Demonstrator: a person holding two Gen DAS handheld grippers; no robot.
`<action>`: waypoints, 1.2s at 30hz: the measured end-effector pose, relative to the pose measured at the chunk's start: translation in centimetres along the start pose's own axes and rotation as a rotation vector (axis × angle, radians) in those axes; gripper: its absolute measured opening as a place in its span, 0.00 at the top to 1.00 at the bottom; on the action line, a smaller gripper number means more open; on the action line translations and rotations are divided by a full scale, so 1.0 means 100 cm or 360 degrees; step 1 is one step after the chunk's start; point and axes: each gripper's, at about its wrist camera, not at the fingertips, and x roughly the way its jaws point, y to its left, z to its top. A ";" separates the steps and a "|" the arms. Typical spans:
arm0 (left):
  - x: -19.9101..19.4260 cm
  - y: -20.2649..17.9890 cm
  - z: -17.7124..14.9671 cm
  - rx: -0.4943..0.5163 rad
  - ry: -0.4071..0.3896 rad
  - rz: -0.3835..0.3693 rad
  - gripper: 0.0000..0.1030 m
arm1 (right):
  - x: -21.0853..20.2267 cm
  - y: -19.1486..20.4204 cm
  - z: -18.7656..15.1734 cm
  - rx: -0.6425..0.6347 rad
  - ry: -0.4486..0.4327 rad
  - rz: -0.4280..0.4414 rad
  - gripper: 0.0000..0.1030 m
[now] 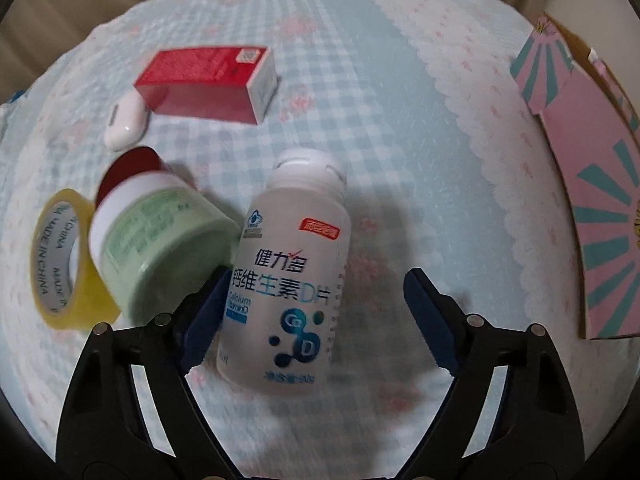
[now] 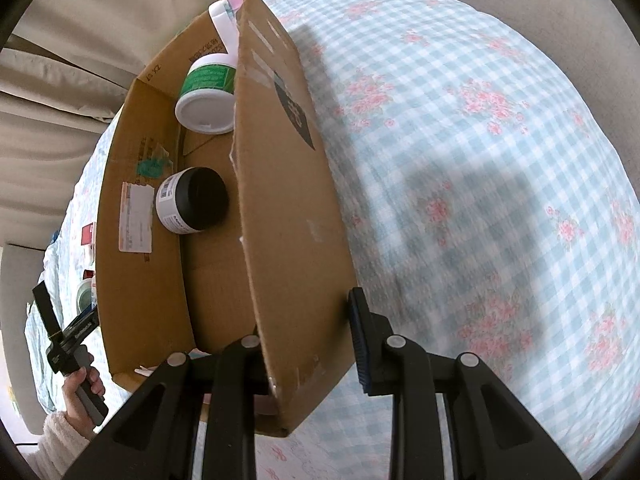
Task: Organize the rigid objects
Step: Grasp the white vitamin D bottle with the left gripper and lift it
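Left gripper (image 1: 316, 316): jaws apart, straddling the white vitamin bottle (image 1: 286, 276). Bottle lies on its side on the checked bedspread (image 1: 400, 160), cap pointing away; the left pad sits against its side, the right pad stands clear.

Just left of the bottle: green-labelled jar (image 1: 160, 236), tipped, touching it. Beyond the jar on that side, yellow tape roll (image 1: 60, 260). Farther off from the bottle: small white case (image 1: 124, 124), then red carton (image 1: 208, 80).

Right gripper (image 2: 308, 344): clamped on a wall of the cardboard box (image 2: 280, 200). Inside the box, black-lidded jar (image 2: 192, 200) nearer, green-and-white jar (image 2: 208, 92) beyond.
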 end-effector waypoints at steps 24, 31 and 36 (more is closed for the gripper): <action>-0.016 0.022 0.001 -0.0170 0.0035 -0.0091 0.53 | 0.000 -0.003 0.000 0.0040 -0.0035 0.0017 0.77; -0.070 0.006 0.007 -0.0187 -0.0046 -0.0097 0.55 | -0.001 0.000 0.003 0.0019 -0.0007 0.0001 0.77; -0.114 -0.008 0.014 -0.0198 -0.0123 -0.0121 0.55 | 0.001 0.002 0.006 0.0000 0.0022 -0.0004 0.77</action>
